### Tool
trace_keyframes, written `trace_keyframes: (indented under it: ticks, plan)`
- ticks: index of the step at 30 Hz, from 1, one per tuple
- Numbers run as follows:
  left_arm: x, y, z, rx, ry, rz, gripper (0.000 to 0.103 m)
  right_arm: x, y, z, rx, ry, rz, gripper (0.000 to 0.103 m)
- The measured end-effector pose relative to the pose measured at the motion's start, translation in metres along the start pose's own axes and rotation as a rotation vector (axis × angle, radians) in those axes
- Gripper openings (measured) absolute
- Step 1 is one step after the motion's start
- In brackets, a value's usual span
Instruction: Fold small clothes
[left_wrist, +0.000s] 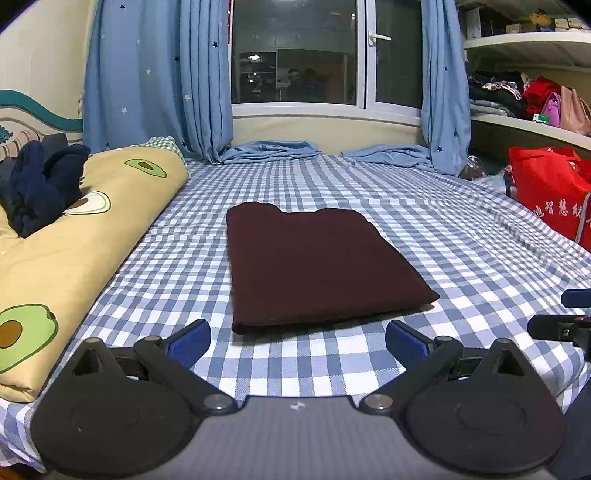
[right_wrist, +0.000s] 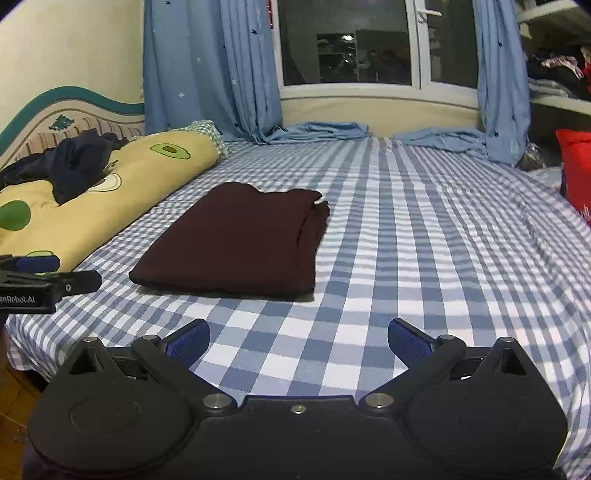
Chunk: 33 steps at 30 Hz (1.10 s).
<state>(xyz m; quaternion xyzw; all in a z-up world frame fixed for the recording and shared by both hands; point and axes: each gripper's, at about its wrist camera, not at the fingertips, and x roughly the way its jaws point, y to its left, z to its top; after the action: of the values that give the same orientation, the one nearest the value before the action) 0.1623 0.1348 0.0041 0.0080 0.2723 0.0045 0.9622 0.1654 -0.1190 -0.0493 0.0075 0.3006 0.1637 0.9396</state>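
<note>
Matt maroon folded garment (left_wrist: 317, 266) of smooth cloth, woven blue-and-white checked cotton bed sheet (left_wrist: 461, 236), soft printed avocado quilt (left_wrist: 74, 251), matt black plastic left tongs (left_wrist: 297, 341) with ribbed blue pads (left_wrist: 190, 341), shiny metal pivot pins, glossy red bag (left_wrist: 550, 188)

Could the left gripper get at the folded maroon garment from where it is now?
Probably yes: the left gripper is open and empty, with only bare checked bedsheet between it and the folded maroon garment.

bare checked sheet (right_wrist: 424, 240) right of garment (right_wrist: 236, 236), quilt (left_wrist: 74, 240) crowding left
</note>
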Motion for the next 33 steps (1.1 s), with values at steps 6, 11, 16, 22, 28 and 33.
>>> trace_keyframes:
  ticks: [6,11,16,22,28,33]
  plan:
    - [0.008,0.011,-0.007,0.003,0.016,-0.006,0.102,0.007,0.015,-0.001,0.007,0.016,0.032,0.102]
    - [0.012,0.025,-0.01,-0.001,0.021,0.003,0.102,0.016,0.029,0.001,0.0,0.032,0.064,0.102]
    - [0.018,0.04,-0.011,-0.03,0.032,-0.003,0.102,0.023,0.046,0.009,-0.033,0.039,0.058,0.102]
    - [0.022,0.047,-0.011,-0.042,0.027,0.001,0.102,0.029,0.056,0.016,-0.05,0.038,0.051,0.102]
    - [0.025,0.049,-0.007,-0.052,0.039,0.022,0.102,0.034,0.058,0.018,-0.06,0.043,0.047,0.102]
    - [0.025,0.047,-0.002,-0.06,0.051,0.024,0.102,0.038,0.053,0.024,-0.062,0.04,0.033,0.102]
